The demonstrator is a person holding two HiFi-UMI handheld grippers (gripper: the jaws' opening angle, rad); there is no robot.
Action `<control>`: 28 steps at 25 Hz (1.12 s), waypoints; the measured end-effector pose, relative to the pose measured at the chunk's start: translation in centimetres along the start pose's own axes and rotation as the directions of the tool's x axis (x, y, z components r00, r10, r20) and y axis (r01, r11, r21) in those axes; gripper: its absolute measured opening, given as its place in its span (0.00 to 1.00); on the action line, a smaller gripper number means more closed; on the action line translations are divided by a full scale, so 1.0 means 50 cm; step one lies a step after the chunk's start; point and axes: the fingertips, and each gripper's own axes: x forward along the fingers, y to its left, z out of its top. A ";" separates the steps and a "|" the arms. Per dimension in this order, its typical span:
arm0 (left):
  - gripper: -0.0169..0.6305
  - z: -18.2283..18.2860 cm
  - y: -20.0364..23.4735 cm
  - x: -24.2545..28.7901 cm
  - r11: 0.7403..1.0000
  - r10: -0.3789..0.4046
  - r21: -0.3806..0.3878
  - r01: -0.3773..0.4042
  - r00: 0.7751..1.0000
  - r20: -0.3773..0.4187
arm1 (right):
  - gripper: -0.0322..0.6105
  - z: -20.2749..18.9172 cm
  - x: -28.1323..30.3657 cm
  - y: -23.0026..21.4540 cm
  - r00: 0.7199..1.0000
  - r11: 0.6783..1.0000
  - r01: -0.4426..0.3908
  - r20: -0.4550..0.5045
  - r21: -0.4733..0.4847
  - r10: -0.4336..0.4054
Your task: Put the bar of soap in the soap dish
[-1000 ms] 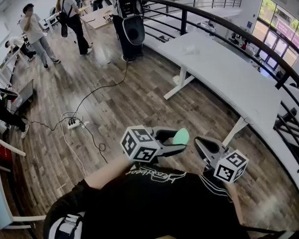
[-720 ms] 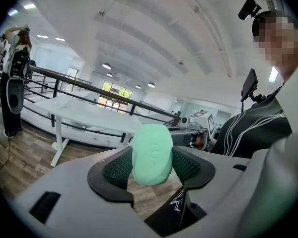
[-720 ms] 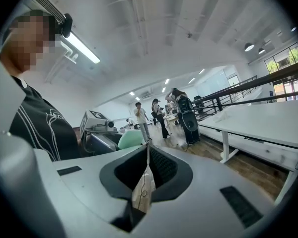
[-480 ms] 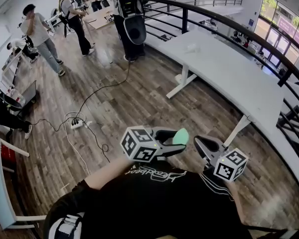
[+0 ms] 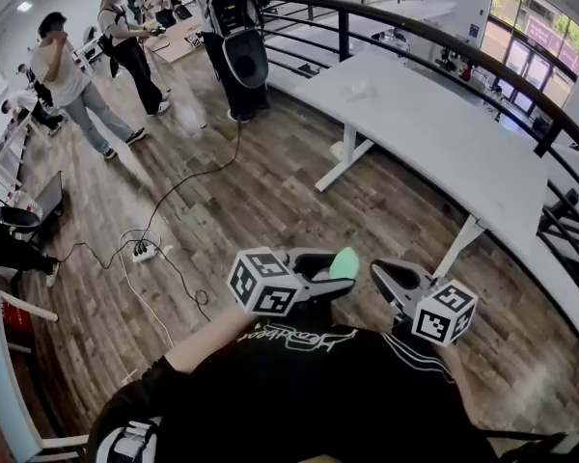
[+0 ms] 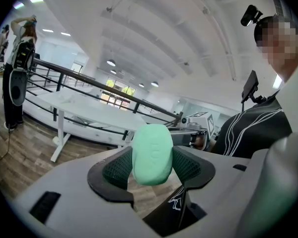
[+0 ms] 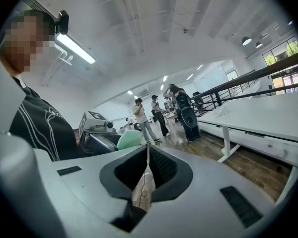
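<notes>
You are holding 1 gripper in each hand, low in front of your chest, over the brown wooden floor (image 5: 270, 191). Your left gripper (image 5: 336, 274) is squeezing the bar of soap (image 6: 152, 154). Its 2 dark pads are pressing on the 2 wide sides of the green bar, which is standing on end and sticking up above the jaws. Your right gripper (image 7: 148, 155) is carrying nothing, and its jaws are sitting together with only a thin slit between the pads. The tips of the 2 grippers are leaning in toward each other, near but not touching. A long white table (image 5: 434, 133) is standing ahead on your right, beside a black railing (image 5: 463, 51). A small pale thing (image 5: 362, 92) is lying near the table's far end, too small to tell what it is. Some people (image 5: 234, 27) are standing far off at the top left. A white power strip (image 5: 143, 252) with black cables is lying on the floor.
</notes>
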 end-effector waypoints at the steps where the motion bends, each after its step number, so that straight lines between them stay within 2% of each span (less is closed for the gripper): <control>1: 0.43 0.005 0.013 0.003 1.000 -0.002 0.001 0.002 1.000 0.001 | 0.08 0.004 0.008 -0.011 1.000 1.000 0.001 0.000 0.000 -0.001; 5: 0.43 0.035 0.087 0.012 1.000 -0.001 -0.002 0.001 1.000 0.009 | 0.08 0.024 0.062 -0.066 1.000 1.000 0.003 -0.011 -0.001 -0.003; 10: 0.43 0.088 0.225 0.038 1.000 -0.003 -0.024 0.003 1.000 0.000 | 0.08 0.062 0.154 -0.177 0.999 1.000 0.014 -0.038 0.024 -0.013; 20: 0.43 0.283 0.561 0.100 0.999 -0.033 -0.033 0.032 0.999 -0.039 | 0.08 0.220 0.367 -0.453 0.997 0.994 0.075 -0.039 0.077 -0.072; 28: 0.43 0.387 0.778 0.123 0.997 -0.066 -0.031 0.065 0.996 -0.052 | 0.08 0.305 0.518 -0.608 0.993 0.989 0.117 -0.032 0.091 -0.114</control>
